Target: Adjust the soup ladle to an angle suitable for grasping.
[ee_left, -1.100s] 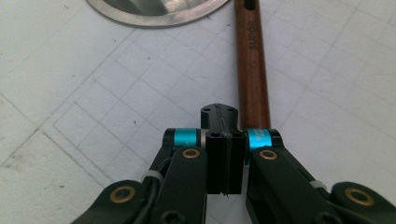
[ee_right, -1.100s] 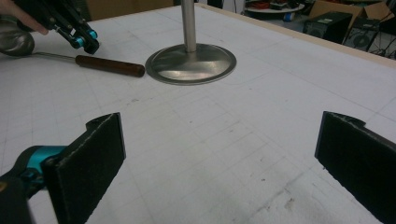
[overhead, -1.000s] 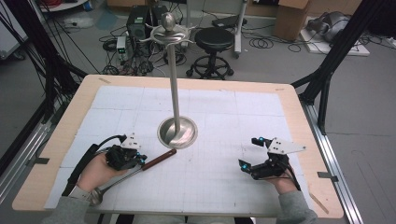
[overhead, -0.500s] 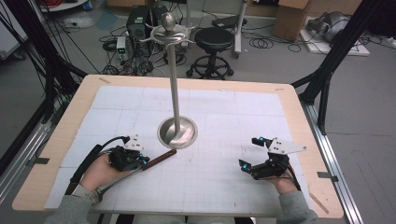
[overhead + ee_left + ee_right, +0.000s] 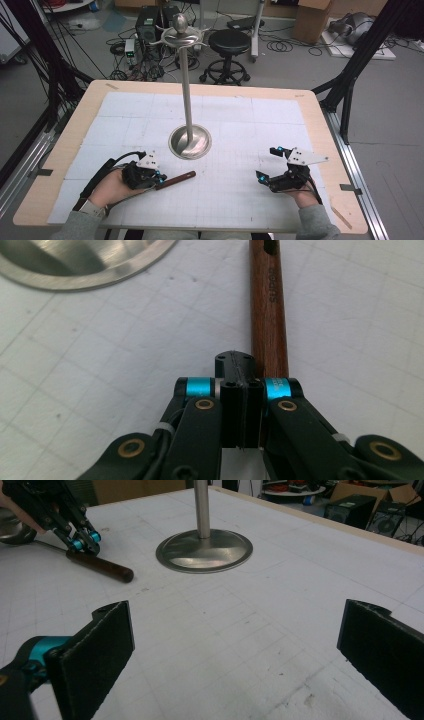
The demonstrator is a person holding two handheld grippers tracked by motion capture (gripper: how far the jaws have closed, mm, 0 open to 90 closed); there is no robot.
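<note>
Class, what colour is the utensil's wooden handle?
Dark reddish-brown handle, clearest in the left gripper view.

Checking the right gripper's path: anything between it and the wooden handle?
Nothing: bare white mat between the right gripper and the wooden handle in the high view; the right gripper view agrees.

Your two handheld grippers and grey sleeves, seen from above the white table mat (image 5: 240, 120).

Your left gripper (image 5: 159, 181) and right gripper (image 5: 267, 164) are black, with bright blue bands near the jaws, brass-coloured pivot pins and flat black pads (image 5: 107, 650). Each carries a pale grey three-cornered plate on top. Black cables trail back from them toward the mat's near edge, beside your grey cuffs and a wrist strap.
</note>
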